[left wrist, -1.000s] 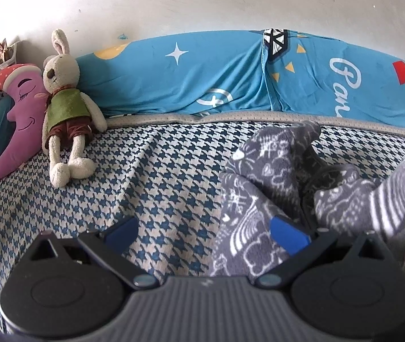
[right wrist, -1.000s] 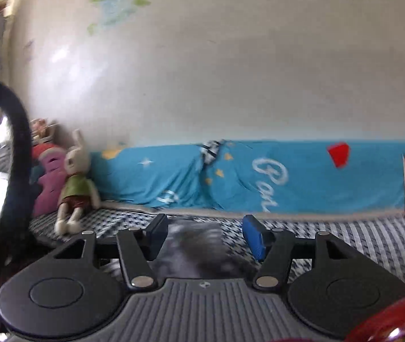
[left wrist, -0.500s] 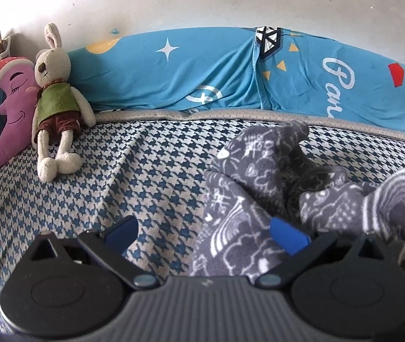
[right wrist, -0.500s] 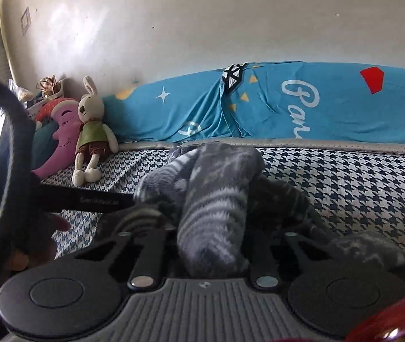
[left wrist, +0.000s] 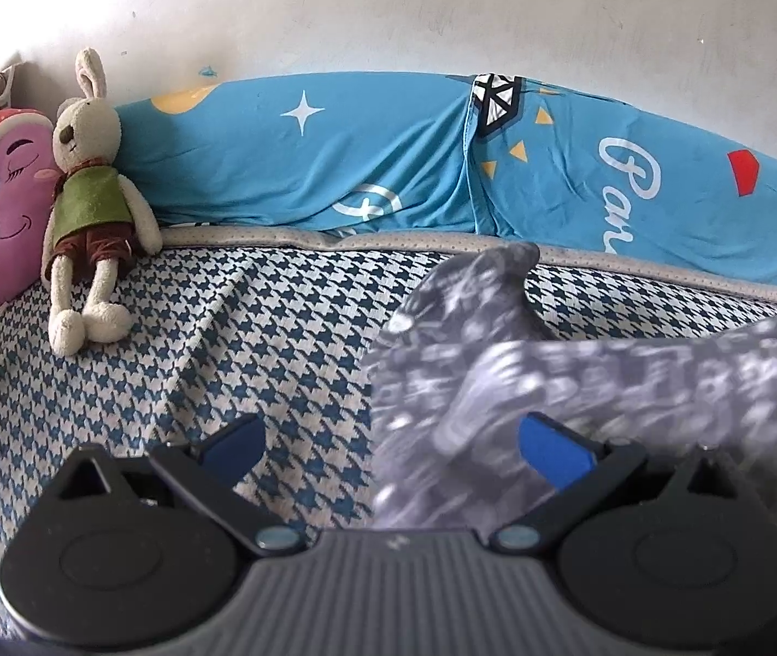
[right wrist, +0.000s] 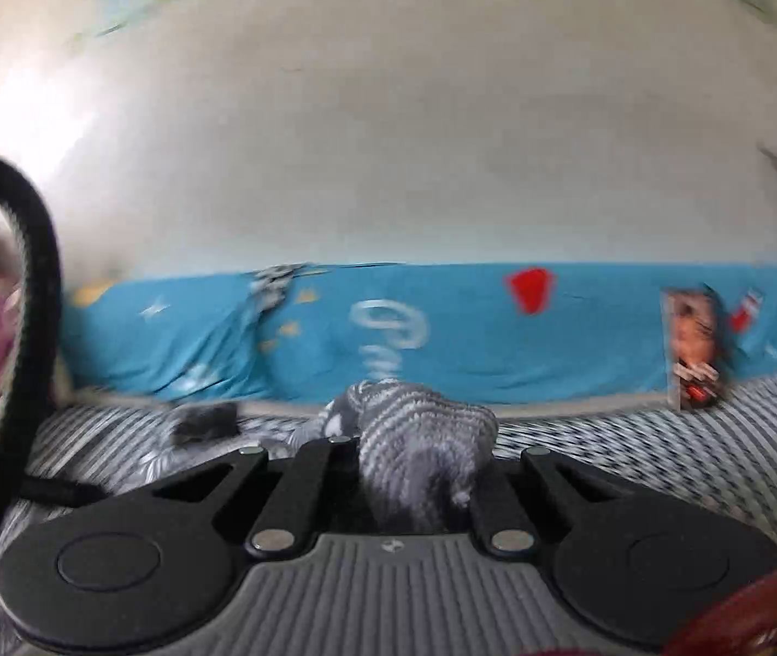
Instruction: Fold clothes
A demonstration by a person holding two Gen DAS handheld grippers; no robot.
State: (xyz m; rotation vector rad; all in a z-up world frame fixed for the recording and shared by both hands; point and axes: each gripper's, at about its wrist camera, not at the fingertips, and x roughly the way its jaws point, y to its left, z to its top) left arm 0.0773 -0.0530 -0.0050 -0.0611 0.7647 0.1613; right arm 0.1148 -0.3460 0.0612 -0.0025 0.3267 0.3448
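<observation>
— Clothes first: where is your grey patterned garment?
— Bunched on the checked bed cover, one end pinched tight in your right gripper. Your left gripper gapes wide, holding nothing.
— Next?
— It looks mid-lift. Spread it flat; grab an edge.

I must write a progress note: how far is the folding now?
Nothing looks folded yet. In hand: the right gripper is shut on the grey garment, bunched between its fingers. The left gripper is open, one pad over the garment, gripping nothing. Left: the garment lies crumpled on the bed, so spreading it and all folds remain.
</observation>
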